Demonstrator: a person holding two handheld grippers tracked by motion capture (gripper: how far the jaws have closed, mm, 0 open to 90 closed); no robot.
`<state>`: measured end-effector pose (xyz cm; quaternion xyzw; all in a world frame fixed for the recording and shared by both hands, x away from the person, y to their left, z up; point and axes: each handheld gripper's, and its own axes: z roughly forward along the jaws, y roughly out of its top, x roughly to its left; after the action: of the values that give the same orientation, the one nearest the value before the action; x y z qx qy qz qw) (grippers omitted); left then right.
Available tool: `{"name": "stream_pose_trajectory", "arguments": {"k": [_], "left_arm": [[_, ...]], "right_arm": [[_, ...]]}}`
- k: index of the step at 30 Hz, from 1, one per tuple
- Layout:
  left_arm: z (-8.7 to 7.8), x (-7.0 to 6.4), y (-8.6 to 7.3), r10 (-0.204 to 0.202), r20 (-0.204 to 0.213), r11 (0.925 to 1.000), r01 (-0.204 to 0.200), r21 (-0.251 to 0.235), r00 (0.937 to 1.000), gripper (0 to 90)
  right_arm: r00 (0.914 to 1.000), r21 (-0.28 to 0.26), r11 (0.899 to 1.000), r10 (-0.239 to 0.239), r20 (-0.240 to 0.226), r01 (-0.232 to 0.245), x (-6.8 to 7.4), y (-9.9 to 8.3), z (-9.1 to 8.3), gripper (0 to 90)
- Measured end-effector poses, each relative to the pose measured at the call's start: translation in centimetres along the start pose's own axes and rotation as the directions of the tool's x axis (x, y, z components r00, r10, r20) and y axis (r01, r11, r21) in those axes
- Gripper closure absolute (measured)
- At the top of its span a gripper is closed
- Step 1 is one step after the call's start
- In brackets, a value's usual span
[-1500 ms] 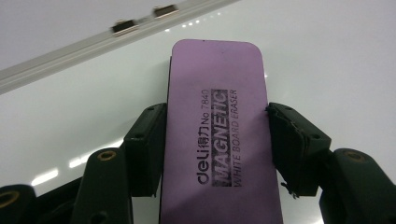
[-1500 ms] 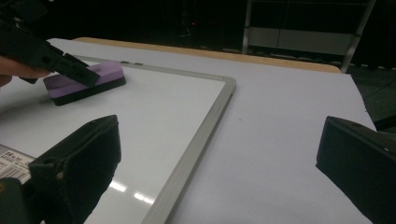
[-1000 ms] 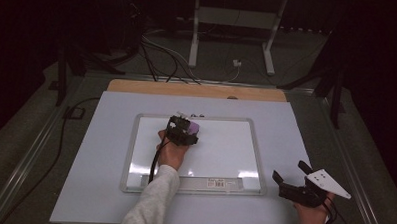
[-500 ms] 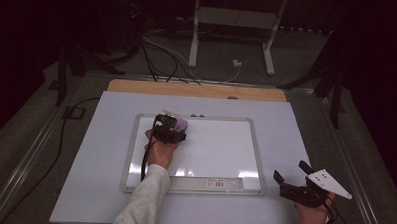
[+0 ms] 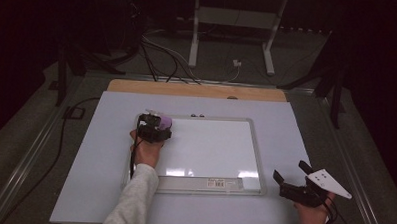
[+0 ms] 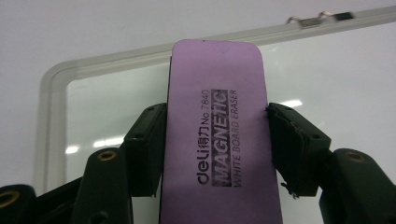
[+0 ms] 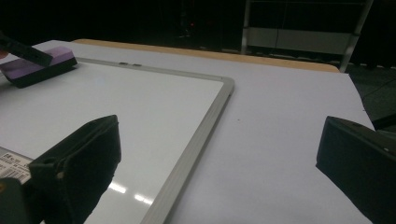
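One purple eraser (image 6: 217, 140) sits squeezed tight in my left gripper (image 5: 153, 128), at the whiteboard's (image 5: 210, 152) ten o'clock corner. The board looks clean, so I think wiping is nearly done. My right gripper (image 5: 296, 183) waits wide open at five o'clock.

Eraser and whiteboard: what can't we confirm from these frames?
- Eraser underside: hidden by its own purple body in the left gripper view, so contact with the whiteboard can't be told.
- Eraser near end: cut off by the bottom edge there.
- Barcode label text: too small in the high view; cut by the left edge in the right gripper view.
- Board under the left gripper: covered by gripper and hand in the high view.
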<state>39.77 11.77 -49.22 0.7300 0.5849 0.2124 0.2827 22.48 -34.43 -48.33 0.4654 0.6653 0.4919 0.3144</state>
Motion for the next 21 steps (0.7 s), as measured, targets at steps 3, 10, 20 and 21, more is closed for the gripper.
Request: {"name": "stream_pose_trajectory", "arguments": {"k": [3, 10, 20, 21], "left_arm": [[0.0, 0.6, -0.3, -0.016, -0.010, 0.9999, 0.016, 0.003, 0.9998, 42.0], [0.0, 1.6, -0.6, -0.051, -0.038, 0.9987, 0.051, 0.000, 0.9980, 42.0], [0.0, 2.1, -0.9, -0.065, -0.041, 0.9978, 0.064, -0.018, 0.9971, 41.6], [-0.1, 2.1, -0.9, -0.061, -0.032, 0.9976, 0.060, -0.033, 0.9976, 40.4]], "right_arm": [[1.0000, 0.002, 1.000, 0.002, 0.000, -0.002, 0.0, 0.0, 0.0, 0.2], [1.0000, 0.001, 1.000, 0.002, 0.003, -0.002, 0.0, -0.1, 0.0, 0.3], [1.0000, 0.005, 1.000, -0.001, 0.003, 0.001, 0.0, -0.1, 0.0, 0.3], [1.0000, 0.004, 1.000, -0.002, 0.003, 0.002, 0.0, -0.1, 0.0, 0.2]]}}
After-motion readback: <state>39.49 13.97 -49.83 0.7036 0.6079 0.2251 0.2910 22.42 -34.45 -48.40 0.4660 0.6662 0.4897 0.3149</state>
